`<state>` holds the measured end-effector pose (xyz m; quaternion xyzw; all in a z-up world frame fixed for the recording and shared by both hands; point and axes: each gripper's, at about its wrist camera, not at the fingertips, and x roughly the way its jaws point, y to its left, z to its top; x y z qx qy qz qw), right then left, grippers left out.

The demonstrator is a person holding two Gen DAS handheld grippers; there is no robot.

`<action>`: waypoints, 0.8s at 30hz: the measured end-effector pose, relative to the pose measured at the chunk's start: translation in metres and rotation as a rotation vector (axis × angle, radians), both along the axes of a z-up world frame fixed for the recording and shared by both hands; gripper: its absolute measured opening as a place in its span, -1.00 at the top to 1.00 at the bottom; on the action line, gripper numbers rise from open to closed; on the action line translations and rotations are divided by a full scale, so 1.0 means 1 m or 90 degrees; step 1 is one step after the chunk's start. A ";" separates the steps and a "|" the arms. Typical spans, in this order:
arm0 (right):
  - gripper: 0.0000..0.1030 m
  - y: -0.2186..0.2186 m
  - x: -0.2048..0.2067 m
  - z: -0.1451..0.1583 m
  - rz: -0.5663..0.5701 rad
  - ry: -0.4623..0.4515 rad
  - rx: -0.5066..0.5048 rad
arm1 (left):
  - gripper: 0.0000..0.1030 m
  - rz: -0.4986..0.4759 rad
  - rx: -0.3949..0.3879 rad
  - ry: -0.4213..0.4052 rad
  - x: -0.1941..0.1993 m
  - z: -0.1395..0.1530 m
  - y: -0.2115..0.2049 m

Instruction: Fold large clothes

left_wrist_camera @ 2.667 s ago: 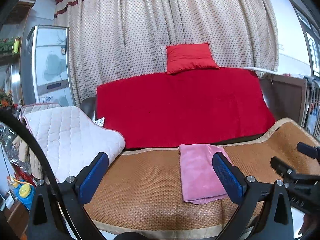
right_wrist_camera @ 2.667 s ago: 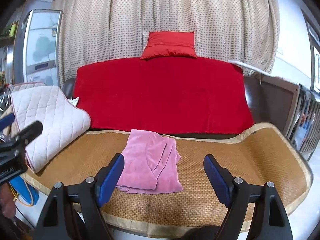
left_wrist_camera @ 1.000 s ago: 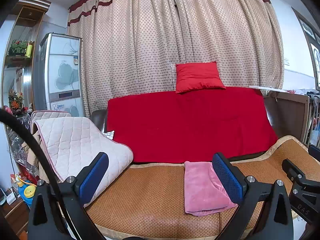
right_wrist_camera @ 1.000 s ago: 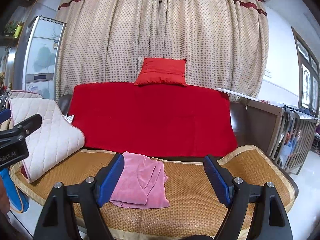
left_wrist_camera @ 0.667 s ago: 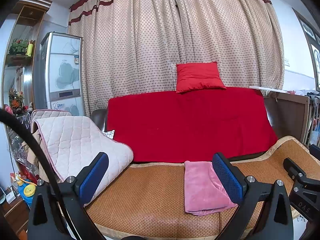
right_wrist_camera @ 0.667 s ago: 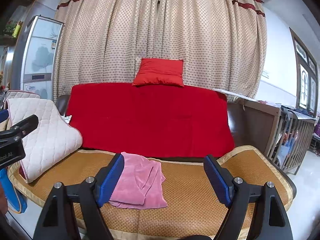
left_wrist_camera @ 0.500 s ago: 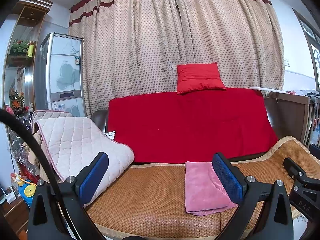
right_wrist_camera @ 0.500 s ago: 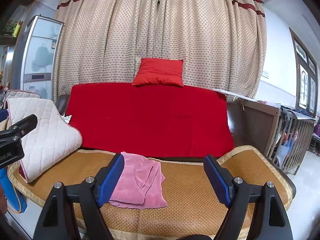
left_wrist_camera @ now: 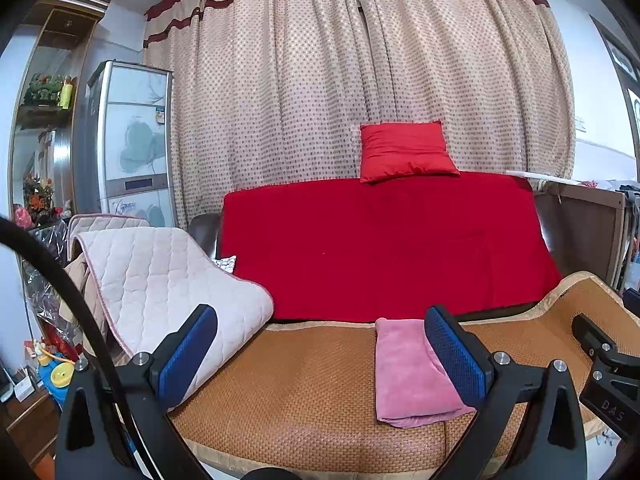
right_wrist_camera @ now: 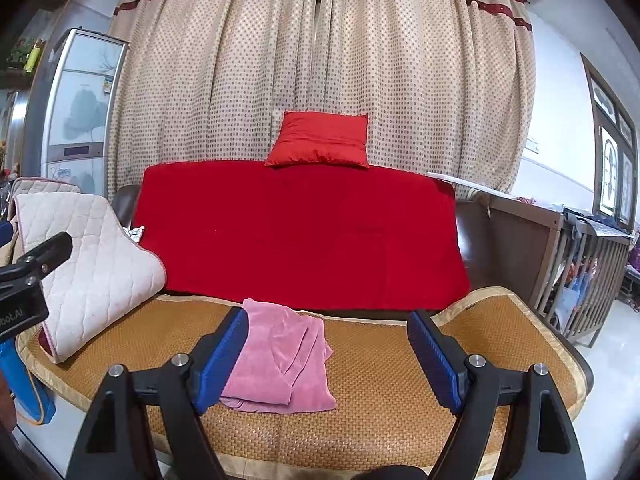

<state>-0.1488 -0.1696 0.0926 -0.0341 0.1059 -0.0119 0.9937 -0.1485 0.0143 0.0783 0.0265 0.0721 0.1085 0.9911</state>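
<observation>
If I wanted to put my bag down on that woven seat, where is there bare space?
The widest bare stretch of the woven mat lies right of the folded pink garment, out to the mat's right edge. A second bare patch lies between the garment and the quilted cream pad. The left end is crowded: the pad drapes over it.

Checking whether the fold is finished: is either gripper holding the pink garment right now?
No: the pink garment lies folded on the woven mat, and both the right gripper and left gripper are open, holding nothing.

"DAS" shows on the right hand-held gripper; "bot.AI" on the left hand-held gripper.
</observation>
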 end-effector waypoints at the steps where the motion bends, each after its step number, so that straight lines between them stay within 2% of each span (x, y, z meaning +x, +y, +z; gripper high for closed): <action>1: -0.64 0.000 0.001 0.000 0.000 0.000 0.000 | -1.00 0.001 -0.001 0.002 0.000 -0.001 0.000; 24: -0.64 0.009 0.022 -0.025 -0.003 0.058 -0.024 | -1.00 0.006 0.000 0.043 0.012 -0.021 0.009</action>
